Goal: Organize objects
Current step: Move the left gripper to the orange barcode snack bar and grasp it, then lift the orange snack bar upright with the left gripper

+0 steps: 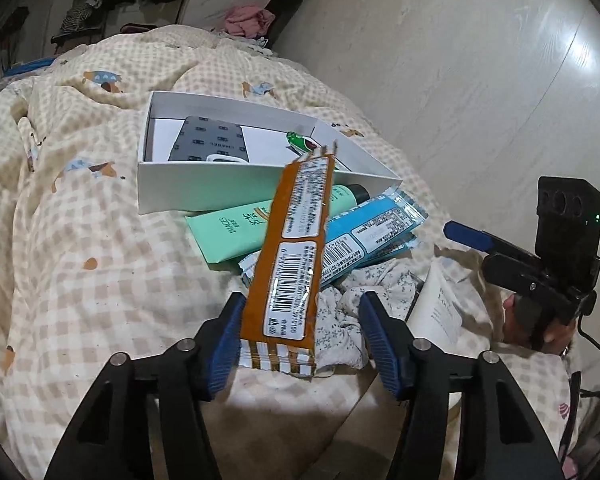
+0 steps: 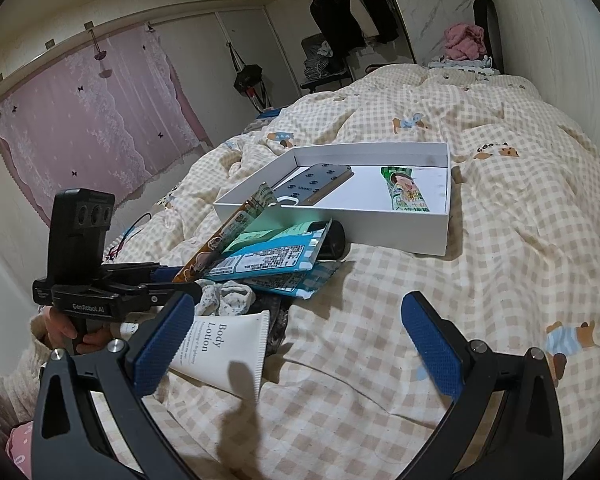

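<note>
My left gripper (image 1: pixel 300 312) holds an orange-brown snack packet (image 1: pixel 296 248) by its striped end, lifted above the pile. The gap between the fingers is wider than the packet, so the grip is unclear. The packet shows in the right wrist view (image 2: pixel 224 236) too. Under it lie a green tube (image 1: pixel 236 232), blue packets (image 1: pixel 372 232) and floral socks (image 1: pixel 340 312). A white box (image 1: pixel 220 188) behind holds a dark phone case (image 1: pixel 212 144) and a green packet (image 2: pixel 406 190). My right gripper (image 2: pixel 296 340) is open and empty beside a white Body Lotion tube (image 2: pixel 228 352).
Everything lies on a bed with a checked beige quilt (image 2: pixel 500 240). A wall runs along the bed's far side. Pink clothes (image 2: pixel 462 42) sit at the bed's head. A pink curtain (image 2: pixel 92 120) and hanging dark clothes (image 2: pixel 348 12) are behind.
</note>
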`<action>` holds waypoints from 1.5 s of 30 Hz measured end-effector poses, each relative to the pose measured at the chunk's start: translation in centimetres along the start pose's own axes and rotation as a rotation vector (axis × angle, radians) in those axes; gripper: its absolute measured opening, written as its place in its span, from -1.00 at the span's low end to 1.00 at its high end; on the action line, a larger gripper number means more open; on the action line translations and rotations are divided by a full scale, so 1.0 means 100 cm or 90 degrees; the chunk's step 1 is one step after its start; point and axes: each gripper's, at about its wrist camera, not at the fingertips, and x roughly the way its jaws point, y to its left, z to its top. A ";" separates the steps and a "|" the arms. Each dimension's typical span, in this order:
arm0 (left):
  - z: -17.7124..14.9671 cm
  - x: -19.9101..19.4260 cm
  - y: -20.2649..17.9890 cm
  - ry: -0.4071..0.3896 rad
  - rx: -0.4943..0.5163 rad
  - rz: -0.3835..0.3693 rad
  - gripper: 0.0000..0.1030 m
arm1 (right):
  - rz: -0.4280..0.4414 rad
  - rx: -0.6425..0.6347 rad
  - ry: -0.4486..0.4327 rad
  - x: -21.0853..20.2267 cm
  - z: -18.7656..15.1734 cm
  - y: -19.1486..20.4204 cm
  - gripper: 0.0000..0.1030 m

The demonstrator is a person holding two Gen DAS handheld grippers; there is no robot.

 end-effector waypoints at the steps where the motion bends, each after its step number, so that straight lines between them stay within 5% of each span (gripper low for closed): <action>1: 0.000 0.000 0.001 0.000 -0.002 -0.001 0.05 | 0.001 0.000 0.000 0.000 0.000 0.000 0.99; 8: -0.001 -0.007 0.008 -0.015 -0.019 -0.024 -0.09 | 0.001 -0.001 0.001 0.000 -0.001 0.001 0.99; 10: -0.002 -0.008 0.009 -0.018 -0.013 -0.039 -0.35 | 0.001 -0.001 0.000 -0.001 -0.001 0.001 0.99; 16: -0.005 -0.015 -0.007 -0.036 0.042 -0.026 -0.36 | 0.003 -0.008 -0.016 -0.005 0.000 0.004 0.99; 21: -0.017 -0.059 -0.026 -0.180 0.115 -0.019 -0.37 | 0.006 -0.005 -0.017 -0.005 0.001 0.002 0.99; 24: -0.028 -0.077 -0.040 -0.244 0.163 0.003 -0.37 | 0.006 -0.004 -0.016 -0.005 0.001 0.001 0.99; 31: -0.033 -0.073 -0.055 -0.244 0.215 0.065 -0.36 | 0.005 -0.004 -0.014 -0.004 0.002 0.000 0.99; 37: -0.048 -0.092 -0.070 -0.345 0.224 0.142 -0.37 | 0.005 -0.004 -0.014 -0.004 0.002 -0.001 0.99; 45: -0.054 -0.079 -0.078 -0.301 0.245 0.178 -0.36 | 0.007 0.002 -0.009 -0.002 0.002 -0.002 0.99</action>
